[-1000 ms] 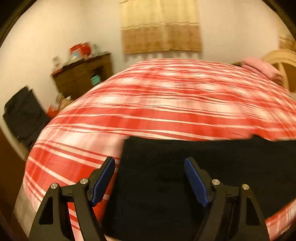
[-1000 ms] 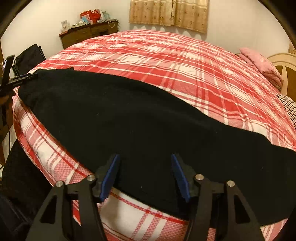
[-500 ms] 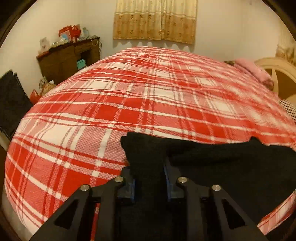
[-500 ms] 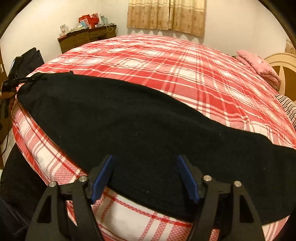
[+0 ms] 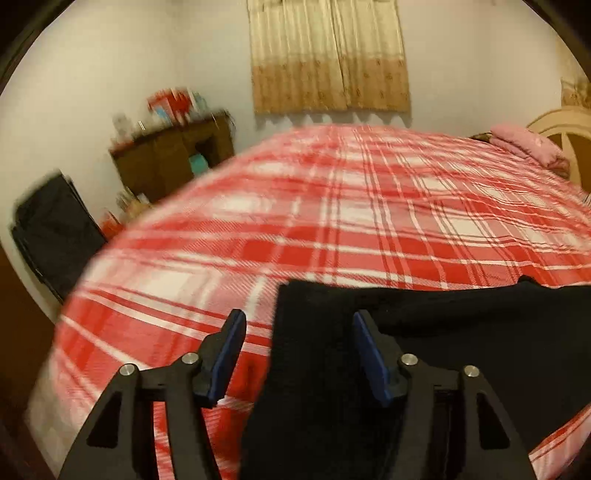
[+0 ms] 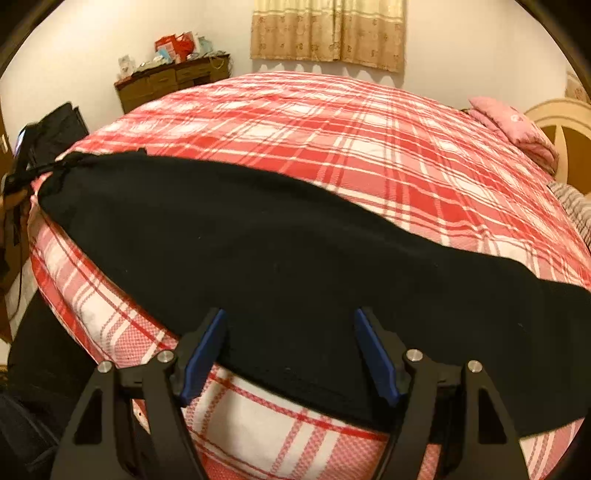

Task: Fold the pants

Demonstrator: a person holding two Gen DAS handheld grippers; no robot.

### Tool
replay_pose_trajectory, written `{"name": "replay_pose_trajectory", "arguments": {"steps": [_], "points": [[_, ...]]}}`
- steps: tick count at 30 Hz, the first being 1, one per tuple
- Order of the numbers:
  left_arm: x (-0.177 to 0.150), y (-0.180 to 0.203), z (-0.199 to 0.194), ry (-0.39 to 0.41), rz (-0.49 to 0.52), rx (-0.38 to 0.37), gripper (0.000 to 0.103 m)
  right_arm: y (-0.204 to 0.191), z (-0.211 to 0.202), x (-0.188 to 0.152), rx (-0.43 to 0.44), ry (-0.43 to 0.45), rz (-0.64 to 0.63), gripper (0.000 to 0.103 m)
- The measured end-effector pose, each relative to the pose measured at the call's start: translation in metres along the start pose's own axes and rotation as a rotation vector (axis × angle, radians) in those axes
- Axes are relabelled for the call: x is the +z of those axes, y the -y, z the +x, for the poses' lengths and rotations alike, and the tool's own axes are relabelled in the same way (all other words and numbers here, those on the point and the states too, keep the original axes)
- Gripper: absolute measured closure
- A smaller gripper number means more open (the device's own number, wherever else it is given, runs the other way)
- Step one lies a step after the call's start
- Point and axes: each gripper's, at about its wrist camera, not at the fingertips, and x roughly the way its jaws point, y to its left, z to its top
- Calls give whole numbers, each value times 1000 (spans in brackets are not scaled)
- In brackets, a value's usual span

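Black pants [image 6: 258,236] lie in a long band along the near edge of a red and white plaid bed [image 6: 332,122]. In the left wrist view the pants' left end [image 5: 314,332] lies between the blue pads of my left gripper [image 5: 297,334], which is open. My right gripper [image 6: 290,332] is open over the pants' near edge, around the middle of the band, with nothing held. The left gripper also shows small at the far left of the right wrist view [image 6: 22,166], at the pants' left end.
A brown dresser [image 6: 170,85] with clutter stands by the far wall under beige curtains [image 6: 328,29]. A black bag [image 5: 55,229] sits left of the bed. A pink pillow [image 6: 513,125] and cream headboard [image 6: 565,125] are at the right.
My left gripper was open, shut on the pants' left end half a second ago, and is now open again. My right gripper has opened a little wider and stayed in place.
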Motion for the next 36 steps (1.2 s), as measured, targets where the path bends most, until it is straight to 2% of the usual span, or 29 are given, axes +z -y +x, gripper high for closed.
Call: {"name": "replay_pose_trajectory", "arguments": {"steps": [2, 6, 10, 13, 15, 16, 20, 21, 24, 27, 30, 33, 36], "points": [[-2, 9, -12, 27, 10, -5, 37, 4, -3, 2, 0, 15, 20, 29], [-4, 39, -25, 31, 5, -115, 34, 12, -10, 6, -39, 32, 42, 29], [-11, 73, -17, -29, -14, -247, 33, 44, -33, 5, -86, 74, 122, 29], [-23, 93, -8, -76, -21, -278, 33, 95, -74, -7, -145, 140, 264, 29], [-31, 100, 1, -100, -27, -266, 33, 133, -95, -16, -164, 181, 385, 29], [-33, 101, 0, -87, -24, -256, 31, 153, -105, -23, -180, 191, 453, 29], [-34, 108, -4, -72, 9, -238, 28, 215, -127, -61, -269, 176, 651, 31], [-34, 107, -4, -73, 5, -238, 28, 221, -128, -67, -261, 170, 676, 32], [-36, 103, -6, -74, -15, -247, 28, 239, -128, -84, -163, 185, 781, 37], [-38, 103, -6, -75, -3, -246, 28, 239, -128, -81, -156, 181, 777, 48], [-38, 102, -6, -74, -7, -252, 28, 237, -124, -80, -109, 181, 797, 48], [-38, 100, -6, -72, -7, -256, 28, 238, -124, -81, -108, 188, 802, 48], [-36, 92, -6, -64, -33, -245, 28, 247, -122, -83, -133, 248, 802, 48]]}}
